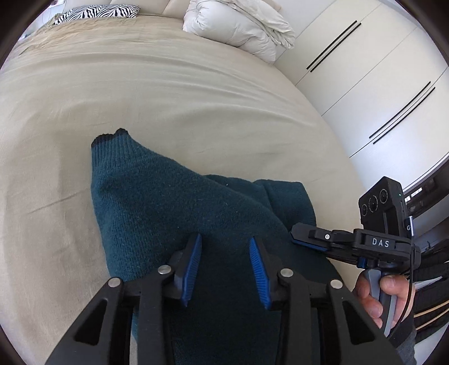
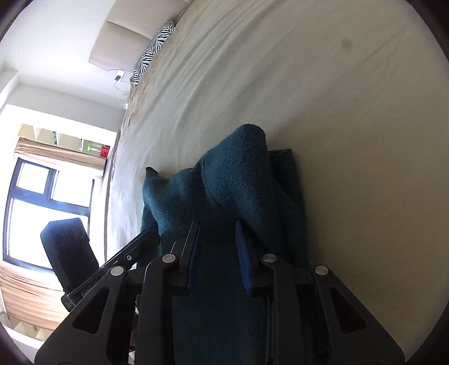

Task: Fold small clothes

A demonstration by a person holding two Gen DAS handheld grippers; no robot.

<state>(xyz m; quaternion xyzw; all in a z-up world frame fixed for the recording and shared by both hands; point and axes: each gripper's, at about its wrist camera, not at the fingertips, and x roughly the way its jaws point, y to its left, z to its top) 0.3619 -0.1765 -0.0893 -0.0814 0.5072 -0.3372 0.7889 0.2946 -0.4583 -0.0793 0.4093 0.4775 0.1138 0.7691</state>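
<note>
A wide bed (image 1: 168,92) covered in a smooth beige sheet with faint creases carries everything. A dark teal knitted garment (image 1: 174,213) lies bunched on its near part. At the far end rest a zebra-print pillow (image 1: 98,12) and a crumpled white duvet (image 1: 238,25), well apart from the garment.

Sweater (image 1: 174,213) lower part hidden behind tongs, zebra pillow (image 1: 98,12) cut off at edge

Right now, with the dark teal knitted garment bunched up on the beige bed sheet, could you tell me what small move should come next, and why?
Probably lower the left gripper and pinch the dark teal knitted garment: its jaws stand apart above the knit, holding nothing, while the ribbed cuff sticks up from the beige bed sheet.
</note>
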